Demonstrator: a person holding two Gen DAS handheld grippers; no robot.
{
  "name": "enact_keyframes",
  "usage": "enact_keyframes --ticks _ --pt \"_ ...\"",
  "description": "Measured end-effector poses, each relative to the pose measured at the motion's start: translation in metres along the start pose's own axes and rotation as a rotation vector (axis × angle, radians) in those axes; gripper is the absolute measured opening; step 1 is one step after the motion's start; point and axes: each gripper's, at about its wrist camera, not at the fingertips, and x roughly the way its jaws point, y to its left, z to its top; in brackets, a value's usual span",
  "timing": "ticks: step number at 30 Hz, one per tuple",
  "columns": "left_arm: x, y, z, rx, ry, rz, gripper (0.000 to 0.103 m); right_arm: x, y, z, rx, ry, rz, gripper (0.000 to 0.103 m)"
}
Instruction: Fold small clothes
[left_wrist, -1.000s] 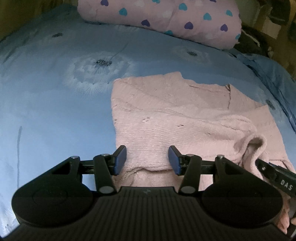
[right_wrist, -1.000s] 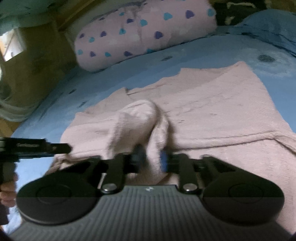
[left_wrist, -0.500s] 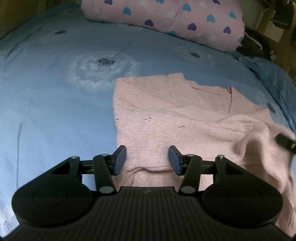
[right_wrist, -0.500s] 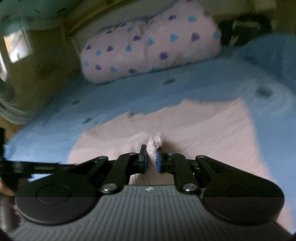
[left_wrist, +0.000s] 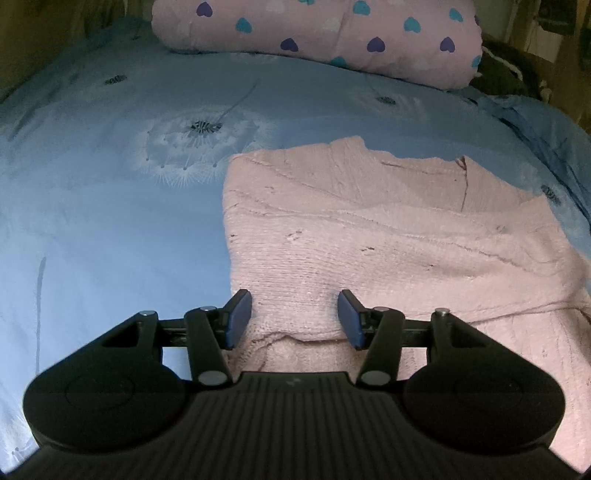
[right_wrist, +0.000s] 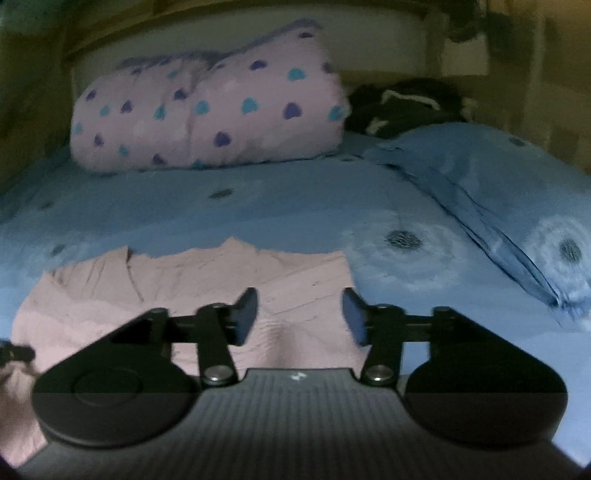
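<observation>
A pale pink knitted sweater (left_wrist: 369, 236) lies flat on the blue bedspread, partly folded, with a sleeve laid across its front. My left gripper (left_wrist: 293, 317) is open and empty, hovering over the sweater's near left edge. In the right wrist view the same sweater (right_wrist: 207, 280) lies under my right gripper (right_wrist: 299, 315), which is open and empty above the sweater's right part. The tip of the left gripper (right_wrist: 14, 352) shows at the left edge of that view.
A blue bedspread (left_wrist: 110, 206) with dandelion prints covers the bed. A pink pillow with hearts (left_wrist: 325, 33) lies at the head, also in the right wrist view (right_wrist: 207, 118). A blue pillow (right_wrist: 498, 192) and dark clothing (right_wrist: 402, 107) sit at the right.
My right gripper was shut on the sweater's sleeve, carried it across, then opened and let it go. It has pulled back. The left gripper stayed open and almost still.
</observation>
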Motion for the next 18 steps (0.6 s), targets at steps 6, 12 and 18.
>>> enact_keyframes --ticks 6,12,18 --pt "-0.001 0.000 -0.001 -0.004 -0.003 0.001 0.059 0.013 -0.024 -0.008 0.144 0.092 0.003 0.055" --pt "0.000 0.001 -0.002 -0.008 -0.005 -0.002 0.060 0.040 -0.017 -0.016 0.159 0.167 -0.016 0.056" --pt "0.000 0.001 -0.002 -0.005 -0.008 0.003 0.062 0.038 0.003 -0.023 0.030 0.144 0.007 0.023"
